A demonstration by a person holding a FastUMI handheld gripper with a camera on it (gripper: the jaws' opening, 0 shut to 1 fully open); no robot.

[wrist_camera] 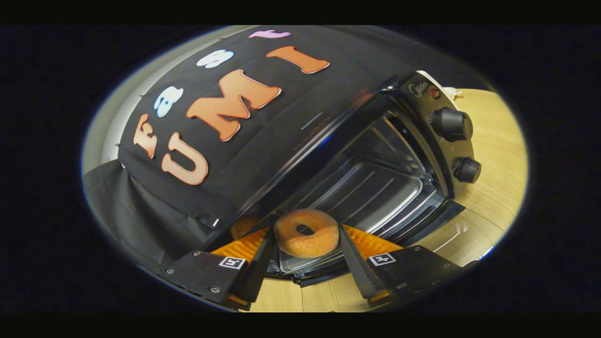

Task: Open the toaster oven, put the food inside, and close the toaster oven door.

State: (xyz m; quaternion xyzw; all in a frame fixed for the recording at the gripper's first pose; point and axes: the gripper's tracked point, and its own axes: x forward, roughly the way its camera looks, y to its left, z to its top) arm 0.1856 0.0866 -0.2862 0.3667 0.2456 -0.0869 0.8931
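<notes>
Doughnut (306, 233), sugared and pinched between both fingers of the gripper (305, 253), hangs over the toaster oven's (375, 178) dropped door (422, 220), and a slack squeeze could, I judge, drop it short of the rack (371, 195).

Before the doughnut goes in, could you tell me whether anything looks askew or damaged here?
Nothing stands out. The gripper is shut on the sugared doughnut, which looks intact, and the toaster oven stands open just beyond.
</notes>
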